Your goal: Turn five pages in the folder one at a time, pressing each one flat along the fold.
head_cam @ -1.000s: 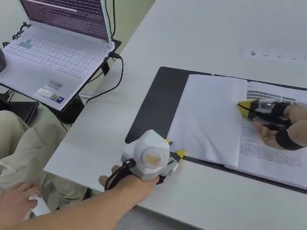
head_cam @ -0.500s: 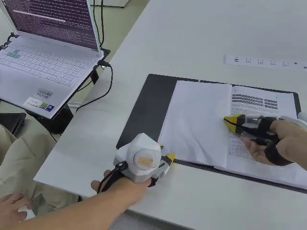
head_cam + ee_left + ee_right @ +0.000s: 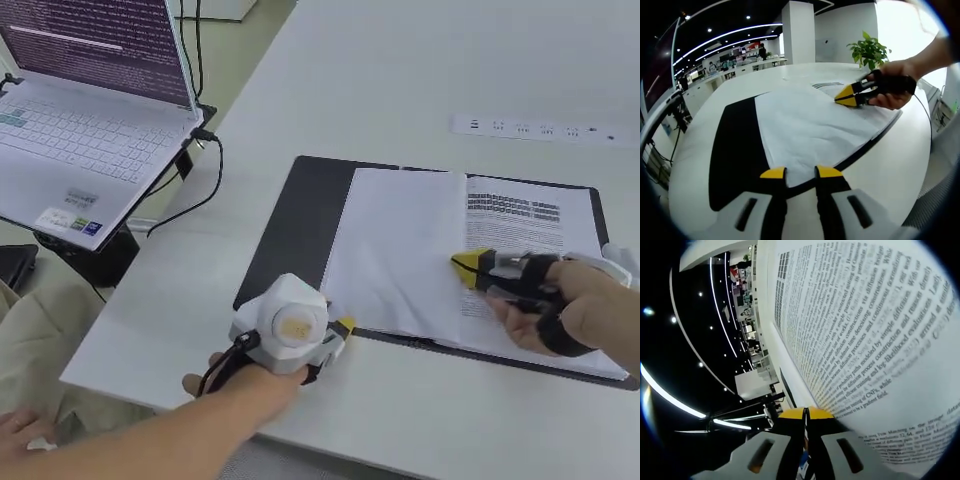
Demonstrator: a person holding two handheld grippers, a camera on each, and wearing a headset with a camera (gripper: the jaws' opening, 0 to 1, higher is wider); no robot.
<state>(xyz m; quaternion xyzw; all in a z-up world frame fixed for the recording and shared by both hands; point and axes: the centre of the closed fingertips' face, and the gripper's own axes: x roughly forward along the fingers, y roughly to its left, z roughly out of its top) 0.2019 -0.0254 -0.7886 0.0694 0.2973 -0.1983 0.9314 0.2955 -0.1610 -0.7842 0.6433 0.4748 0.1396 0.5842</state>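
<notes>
Left gripper (image 3: 342, 328), jaws slightly apart and empty, sits at the near edge of the folder (image 3: 300, 215). The folder lies open on the table (image 3: 400, 80), long axis left-to-right, fold pointing away. Right gripper (image 3: 462, 264), jaws closed, rests its tip beside the fold on the printed page (image 3: 530, 215).

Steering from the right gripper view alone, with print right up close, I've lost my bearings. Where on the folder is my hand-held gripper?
Observer: The right hand-held gripper has its tip at the fold, between a blank page and the printed page.
Operator: And the other one?
Observer: The left hand-held gripper sits at the blank page's near corner, jaws open.
Operator: Anything beside the folder?
Observer: A laptop past the table's left edge; a power strip beyond the folder.
</notes>
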